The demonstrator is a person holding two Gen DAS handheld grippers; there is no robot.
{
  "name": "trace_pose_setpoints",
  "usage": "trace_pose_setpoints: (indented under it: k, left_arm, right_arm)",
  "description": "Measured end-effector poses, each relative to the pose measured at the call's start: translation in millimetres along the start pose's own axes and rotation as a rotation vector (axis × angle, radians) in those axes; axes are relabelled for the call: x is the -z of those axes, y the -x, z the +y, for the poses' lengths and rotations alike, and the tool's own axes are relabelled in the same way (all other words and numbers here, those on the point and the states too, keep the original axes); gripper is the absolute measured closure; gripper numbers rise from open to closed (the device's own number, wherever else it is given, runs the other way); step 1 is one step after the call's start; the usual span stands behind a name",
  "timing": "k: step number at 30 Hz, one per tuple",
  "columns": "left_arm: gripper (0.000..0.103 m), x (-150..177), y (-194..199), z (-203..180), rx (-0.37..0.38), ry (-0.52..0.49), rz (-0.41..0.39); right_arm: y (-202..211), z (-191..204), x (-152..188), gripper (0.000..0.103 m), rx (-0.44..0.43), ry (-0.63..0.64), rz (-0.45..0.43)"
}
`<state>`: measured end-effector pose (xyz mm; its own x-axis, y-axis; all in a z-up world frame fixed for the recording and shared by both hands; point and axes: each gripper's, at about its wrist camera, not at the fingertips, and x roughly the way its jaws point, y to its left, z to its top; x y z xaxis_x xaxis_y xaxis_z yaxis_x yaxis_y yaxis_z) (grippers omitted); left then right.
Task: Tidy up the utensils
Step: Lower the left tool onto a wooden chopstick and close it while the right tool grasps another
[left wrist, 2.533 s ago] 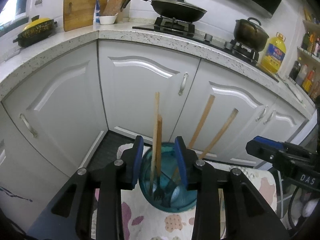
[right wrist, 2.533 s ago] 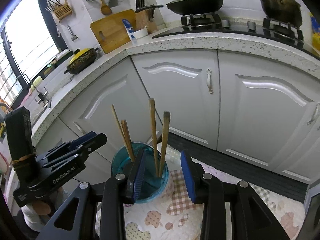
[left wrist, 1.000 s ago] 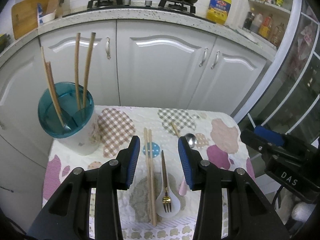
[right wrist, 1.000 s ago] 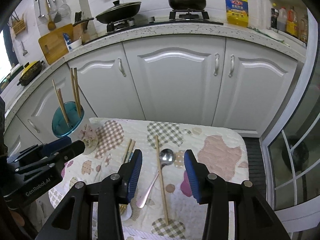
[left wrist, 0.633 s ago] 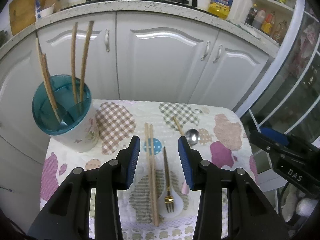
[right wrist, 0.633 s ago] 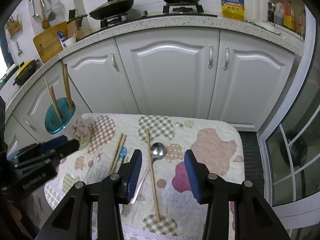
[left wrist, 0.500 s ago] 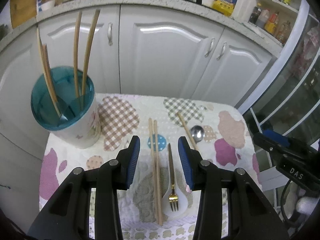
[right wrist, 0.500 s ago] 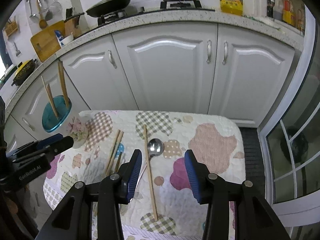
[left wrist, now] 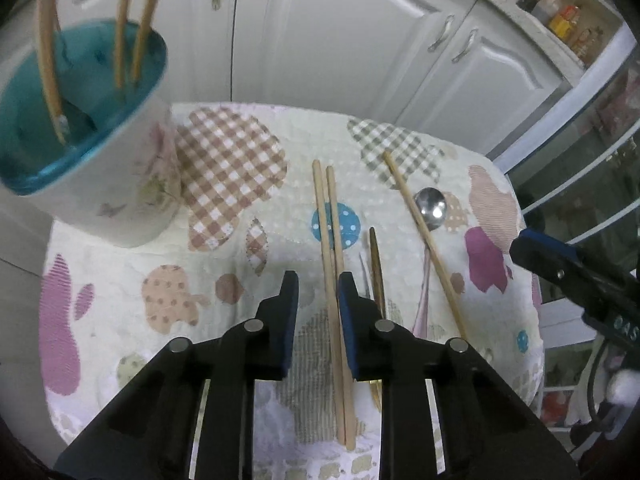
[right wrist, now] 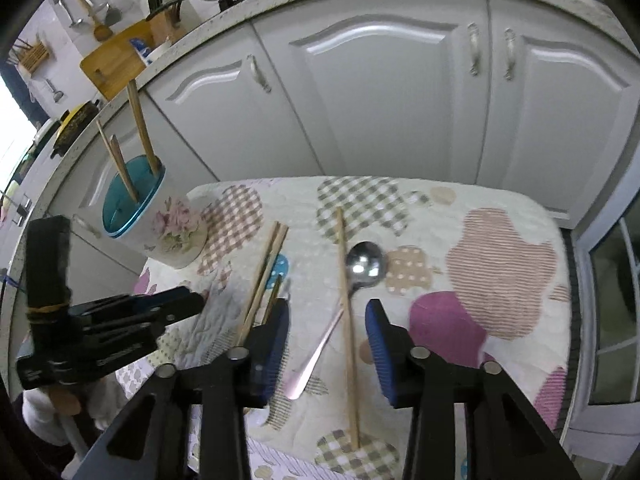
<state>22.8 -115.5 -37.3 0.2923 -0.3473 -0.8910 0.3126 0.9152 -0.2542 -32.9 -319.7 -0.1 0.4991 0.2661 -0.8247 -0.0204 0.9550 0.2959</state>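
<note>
Two tongs descending: left tongs point(left wrist: 318, 292) closing around chopstick pair point(left wrist: 334, 280) lying lengthwise on surface point(left wrist: 120, 280), not yet pinched; right tongs point(right wrist: 326, 320) narrowing, straddling single chopstick point(right wrist: 347, 320) and spoon point(right wrist: 362, 266).

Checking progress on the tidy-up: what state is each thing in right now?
Utensil cup: upright, holding chopsticks.
Chopstick pair: flat on cloth, between the jaws.
Single chopstick: flat, beside spoon.
Spoon: flat, bowl up.
Fork: flat.
Left gripper: closing, not yet gripping.
Right gripper: closing, pads touching nothing.
</note>
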Motion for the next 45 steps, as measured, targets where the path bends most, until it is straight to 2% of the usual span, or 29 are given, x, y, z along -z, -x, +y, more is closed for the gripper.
trace_pose_setpoints:
  k: [12, 16, 23, 25, 29, 30, 31, 32, 34, 38, 45]
  left_arm:
    - [0.086, -36, -63, 0, -0.025, -0.024, 0.070]
    - [0.086, -47, -69, -3, -0.042, -0.047, 0.062]
    - [0.086, -67, -75, 0, -0.046, -0.019, 0.062]
    - [0.086, -71, -77, 0, -0.040, -0.013, 0.063]
    - [0.086, -81, -82, -6, -0.041, -0.027, 0.051]
    - [0.089, -80, -84, -7, -0.043, -0.032, 0.047]
    - [0.097, -80, -84, -8, -0.046, -0.042, 0.042]
    - [0.098, -76, -83, -9, -0.045, -0.040, 0.041]
    - [0.098, -76, -83, -11, -0.021, -0.019, 0.042]
    - [0.099, -66, -58, -6, 0.008, -0.008, 0.003]
    - [0.099, -47, -1, -11, 0.041, -0.047, -0.078]
  right_arm:
    - [-29, 0, -32, 0.067, -0.023, 0.017, 0.046]
    - [-42, -4, -47, 0.067, -0.016, 0.033, 0.069]
    - [-86, -7, -72, 0.067, -0.035, 0.066, 0.143]
    - [-102, -8, -76, 0.074, -0.033, 0.074, 0.173]
    - [-128, -5, -79, 0.079, -0.017, 0.106, 0.226]
    - [-136, -3, -79, 0.081, -0.004, 0.117, 0.244]
    - [-141, -3, -78, 0.086, 0.004, 0.126, 0.257]
    - [-146, -2, -78, 0.089, 0.016, 0.139, 0.263]
    - [-147, 2, -79, 0.096, 0.037, 0.172, 0.245]
    - [-132, 1, -79, 0.098, -0.006, 0.154, 0.225]
    - [-60, 11, -73, 0.098, -0.064, 0.162, 0.110]
